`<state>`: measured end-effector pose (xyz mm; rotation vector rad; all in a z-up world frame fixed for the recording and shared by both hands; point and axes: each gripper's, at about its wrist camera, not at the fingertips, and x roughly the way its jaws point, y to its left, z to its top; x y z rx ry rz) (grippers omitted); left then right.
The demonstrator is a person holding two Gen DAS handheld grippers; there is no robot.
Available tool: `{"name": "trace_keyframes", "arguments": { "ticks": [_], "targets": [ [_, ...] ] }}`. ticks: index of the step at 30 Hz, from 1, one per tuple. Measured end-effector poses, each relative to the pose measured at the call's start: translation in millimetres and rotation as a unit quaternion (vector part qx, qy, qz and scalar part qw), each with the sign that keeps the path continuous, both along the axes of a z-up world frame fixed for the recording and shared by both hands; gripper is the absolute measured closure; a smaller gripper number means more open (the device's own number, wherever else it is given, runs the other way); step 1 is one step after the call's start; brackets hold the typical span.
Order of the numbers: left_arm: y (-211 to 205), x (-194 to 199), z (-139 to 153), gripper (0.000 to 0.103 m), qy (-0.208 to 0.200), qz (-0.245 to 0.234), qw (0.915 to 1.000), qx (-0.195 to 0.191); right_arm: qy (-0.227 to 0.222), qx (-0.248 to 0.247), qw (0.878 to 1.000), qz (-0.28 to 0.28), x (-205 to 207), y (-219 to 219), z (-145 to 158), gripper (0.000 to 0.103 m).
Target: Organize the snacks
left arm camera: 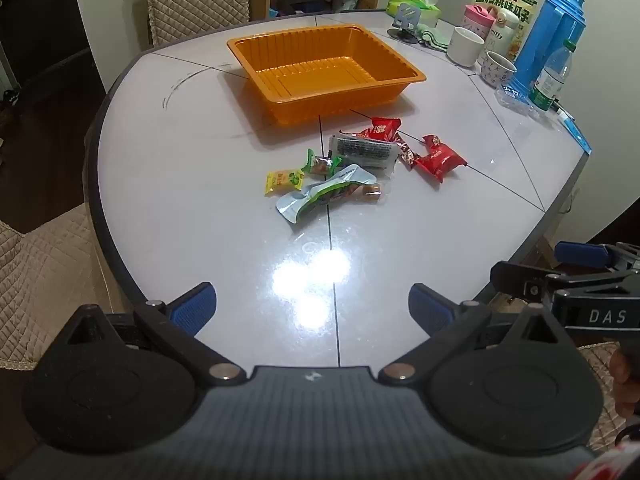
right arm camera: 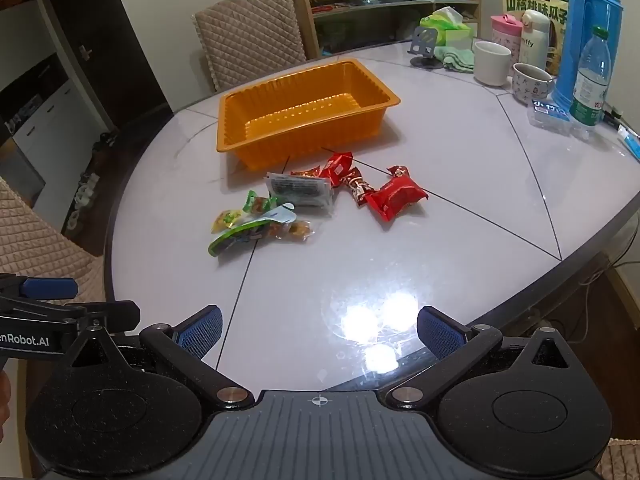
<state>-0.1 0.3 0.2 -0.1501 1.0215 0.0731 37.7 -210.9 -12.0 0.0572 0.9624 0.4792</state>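
Both grippers, left gripper (left arm camera: 312,306) and right gripper (right arm camera: 319,330), are hovering over the table (left arm camera: 180,208) with jaws fully spread, gripping nothing. Snack packets (left arm camera: 360,160) are lying mid-table, just beside the empty orange tray (left arm camera: 326,70).

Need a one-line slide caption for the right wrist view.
Open right gripper above the table, facing loose snack packets beside an empty orange tray.

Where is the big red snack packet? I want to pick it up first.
In both wrist views the big red snack packet lies at the right end of the snack pile, near the orange tray.
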Motion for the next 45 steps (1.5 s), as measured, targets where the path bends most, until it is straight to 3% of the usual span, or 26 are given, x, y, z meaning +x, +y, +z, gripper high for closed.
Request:
{"name": "trace_keyframes", "arguments": {
  "ticks": [45],
  "targets": [
    [0.4,0.7,-0.3,0.001,0.002,0.0,1.0,-0.001,0.002,-0.002,1.0,0.001,4.4,-1.9,-0.7,0.0]
  ]
}}
